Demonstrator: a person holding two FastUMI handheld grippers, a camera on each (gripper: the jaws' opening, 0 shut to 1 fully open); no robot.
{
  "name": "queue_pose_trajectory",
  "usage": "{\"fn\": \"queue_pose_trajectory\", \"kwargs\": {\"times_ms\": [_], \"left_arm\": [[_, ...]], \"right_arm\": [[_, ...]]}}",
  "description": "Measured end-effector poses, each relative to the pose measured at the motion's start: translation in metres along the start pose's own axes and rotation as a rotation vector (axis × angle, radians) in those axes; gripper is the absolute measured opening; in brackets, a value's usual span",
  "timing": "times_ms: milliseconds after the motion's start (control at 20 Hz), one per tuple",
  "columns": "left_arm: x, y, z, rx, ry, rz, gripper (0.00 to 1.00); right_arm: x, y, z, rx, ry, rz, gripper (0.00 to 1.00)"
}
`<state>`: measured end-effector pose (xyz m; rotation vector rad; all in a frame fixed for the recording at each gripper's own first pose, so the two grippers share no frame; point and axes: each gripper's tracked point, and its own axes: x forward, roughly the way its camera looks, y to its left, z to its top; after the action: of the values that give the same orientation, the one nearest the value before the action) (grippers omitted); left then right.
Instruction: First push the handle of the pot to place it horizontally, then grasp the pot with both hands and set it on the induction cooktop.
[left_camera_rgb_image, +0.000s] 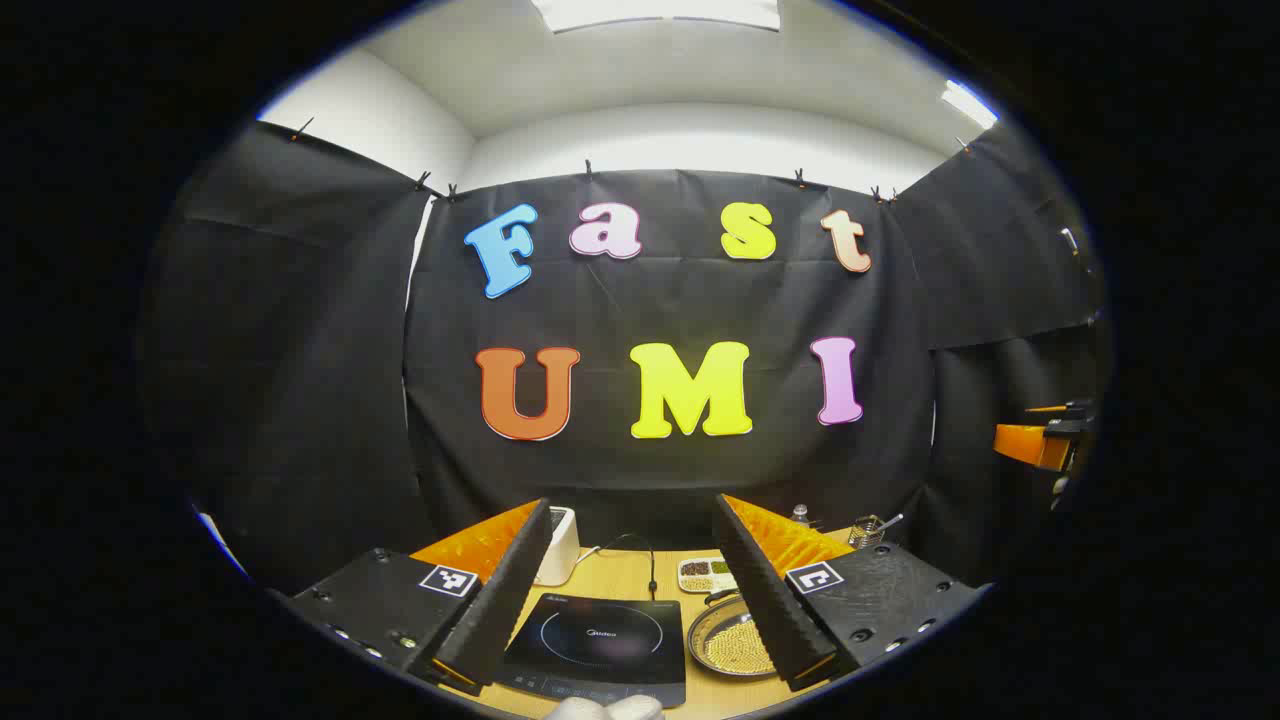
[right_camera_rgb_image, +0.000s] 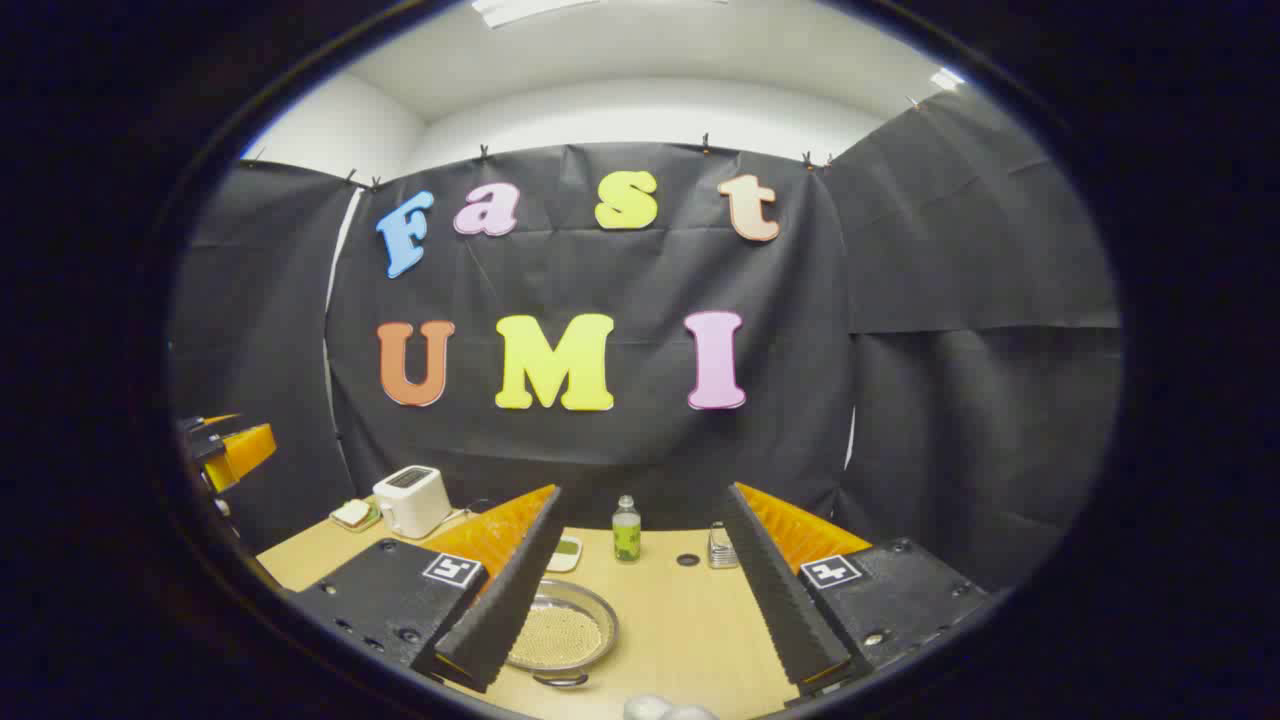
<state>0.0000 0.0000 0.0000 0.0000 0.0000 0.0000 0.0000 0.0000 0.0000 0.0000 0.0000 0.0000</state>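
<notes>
Black cloth walls close in a wooden bench (right_camera_rgb_image: 690, 625) under white ceiling lights. On it lies a shallow metal pot (right_camera_rgb_image: 562, 630), its bowl holding pale grains; in the left gripper view the same pot (left_camera_rgb_image: 735, 640) sits just to the right of the black induction cooktop (left_camera_rgb_image: 600, 645), apart from its glass. Behind the cooktop stands a white toaster (left_camera_rgb_image: 560, 545), and a small divided dish of grains (left_camera_rgb_image: 705, 573) lies just behind the pot. In the right gripper view a small green bottle (right_camera_rgb_image: 627, 530) stands behind the pot, a wire rack (right_camera_rgb_image: 722, 547) to the bottle's right, and the toaster (right_camera_rgb_image: 412, 500) to the far left.

Left gripper (left_camera_rgb_image: 640, 590) hovers above the bench, jaws spread wide and released, framing the cooktop. Right gripper (right_camera_rgb_image: 645, 590) hangs likewise, jaws parted and grasping nothing, the pot beside its left finger.
</notes>
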Motion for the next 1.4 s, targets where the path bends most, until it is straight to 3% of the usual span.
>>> {"fn": "queue_pose_trajectory", "kwargs": {"times_ms": [500,550,600,850,900,1050,1150,1250,1400], "left_arm": [[-0.014,0.002,0.007,0.01,-0.02,-0.028,0.96],[-0.015,0.001,0.008,0.014,-0.019,-0.031,1.0],[-0.016,0.003,0.006,0.015,-0.017,-0.032,0.96],[-0.021,0.0,0.007,0.017,-0.019,-0.041,0.96],[-0.021,0.0,0.005,0.017,-0.017,-0.041,0.96],[-0.026,-0.002,0.003,0.02,-0.011,-0.047,0.96],[-0.027,-0.003,0.002,0.022,-0.007,-0.051,0.96],[-0.028,-0.004,-0.001,0.021,-0.004,-0.051,1.0],[-0.03,-0.007,-0.001,0.016,-0.001,-0.061,0.96]], "right_arm": [[-0.019,0.006,0.002,-0.008,0.0,-0.024,1.0],[-0.021,0.006,0.001,-0.006,-0.001,-0.025,1.0],[-0.024,0.006,0.002,-0.002,-0.001,-0.028,1.0],[-0.03,0.008,0.002,0.002,-0.001,-0.015,0.98],[-0.03,0.008,-0.001,0.003,0.009,-0.008,0.89],[-0.034,0.01,-0.009,0.0,0.051,0.001,0.35],[-0.04,0.023,-0.019,-0.002,0.09,0.054,0.0],[-0.038,0.022,-0.036,-0.021,0.137,0.064,0.04],[-0.036,0.024,-0.07,-0.054,0.199,0.073,0.01]]}}
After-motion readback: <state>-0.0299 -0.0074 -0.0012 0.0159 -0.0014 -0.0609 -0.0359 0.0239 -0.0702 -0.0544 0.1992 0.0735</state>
